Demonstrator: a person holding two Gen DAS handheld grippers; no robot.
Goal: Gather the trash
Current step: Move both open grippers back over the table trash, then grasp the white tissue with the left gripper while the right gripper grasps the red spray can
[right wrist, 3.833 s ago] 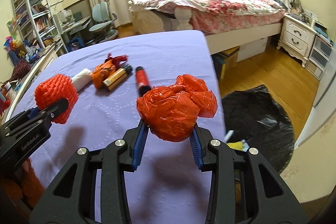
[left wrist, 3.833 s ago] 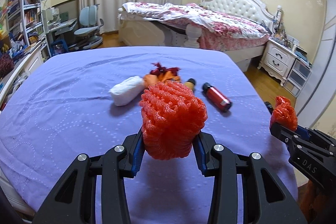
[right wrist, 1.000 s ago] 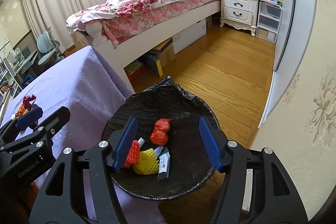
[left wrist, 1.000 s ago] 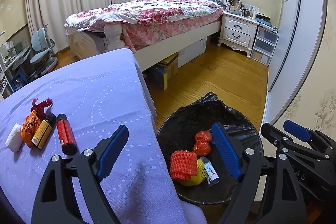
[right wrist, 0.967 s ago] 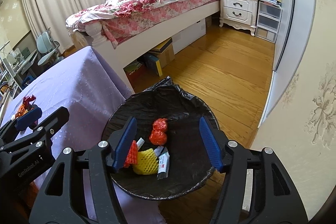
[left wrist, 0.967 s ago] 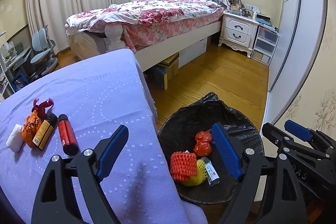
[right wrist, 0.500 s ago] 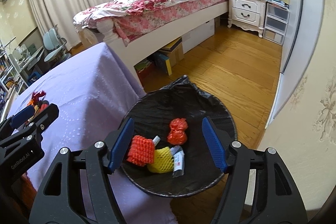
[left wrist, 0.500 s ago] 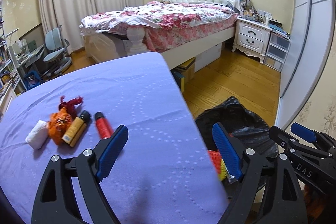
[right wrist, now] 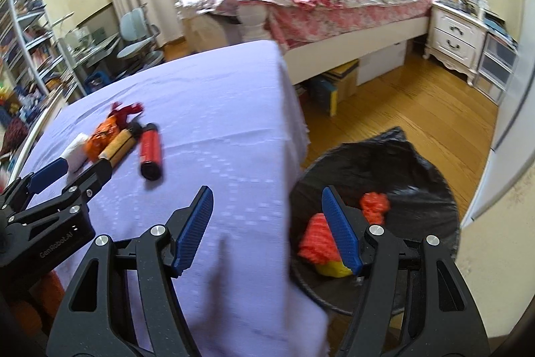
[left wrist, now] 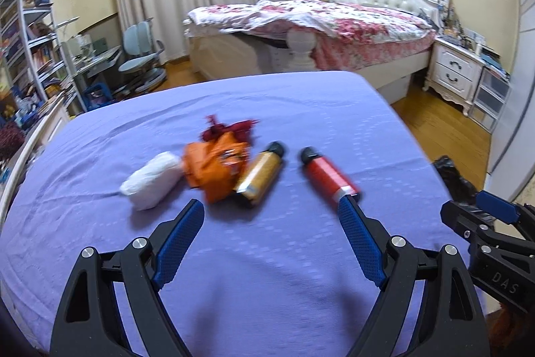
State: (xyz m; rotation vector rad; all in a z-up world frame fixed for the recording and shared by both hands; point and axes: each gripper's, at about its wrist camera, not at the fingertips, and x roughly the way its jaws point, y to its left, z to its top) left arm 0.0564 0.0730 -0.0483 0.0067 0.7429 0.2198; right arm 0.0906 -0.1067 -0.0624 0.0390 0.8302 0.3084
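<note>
Grippers both gape empty: we hold our left gripper (left wrist: 271,223) over the purple tablecloth (left wrist: 301,109), our right gripper (right wrist: 267,213) beside the trash bin (right wrist: 418,163).

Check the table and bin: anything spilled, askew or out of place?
Nothing spilled. The red tube, gold tube, orange wrapper and white wad lie on the purple cloth, uncollected. The bin holds red and yellow trash. Both the left tool and right tool are open and empty.
</note>
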